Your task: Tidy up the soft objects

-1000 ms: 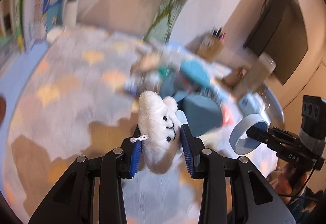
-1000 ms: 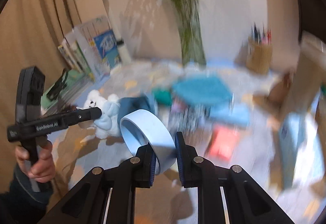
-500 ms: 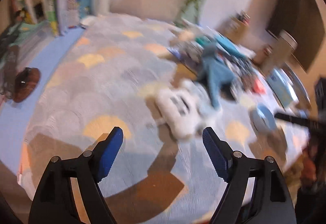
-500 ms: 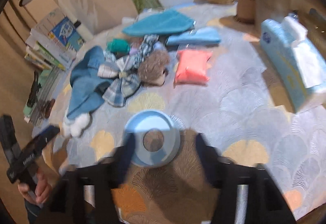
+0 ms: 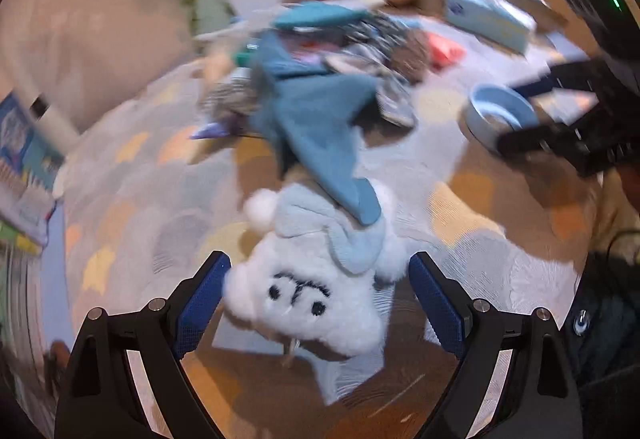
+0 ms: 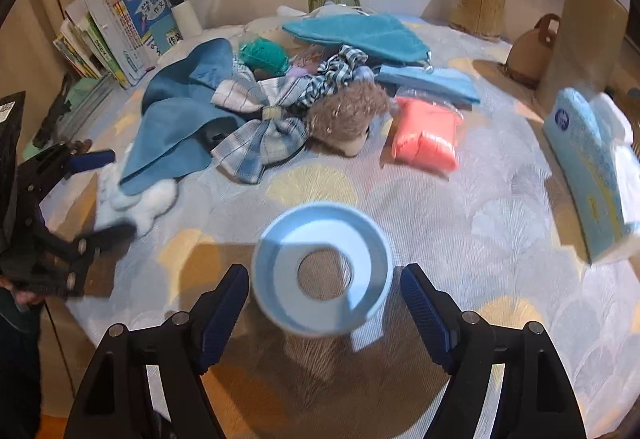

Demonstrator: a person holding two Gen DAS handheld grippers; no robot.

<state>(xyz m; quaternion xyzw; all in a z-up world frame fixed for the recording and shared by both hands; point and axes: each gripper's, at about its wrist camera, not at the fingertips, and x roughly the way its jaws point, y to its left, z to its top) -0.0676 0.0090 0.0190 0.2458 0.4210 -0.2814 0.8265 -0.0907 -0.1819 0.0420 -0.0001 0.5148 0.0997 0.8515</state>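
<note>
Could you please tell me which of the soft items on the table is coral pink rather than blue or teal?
It is the coral pink pouch, lying right of the brown fuzzy toy; the towels and cloths around it are blue or teal.

Two wrist cameras, low over one patterned tablecloth (image 6: 500, 207), looking across from neighbouring spots.

The left view sits close above the white plush toy (image 5: 308, 291), facing the heap of cloths and the wall beyond. The right view hangs close over the pale blue ring (image 6: 324, 273), facing the same heap. Both share the dark blue cloth (image 6: 180, 127), ring and toy, and each catches the other gripper at its edge.
</note>
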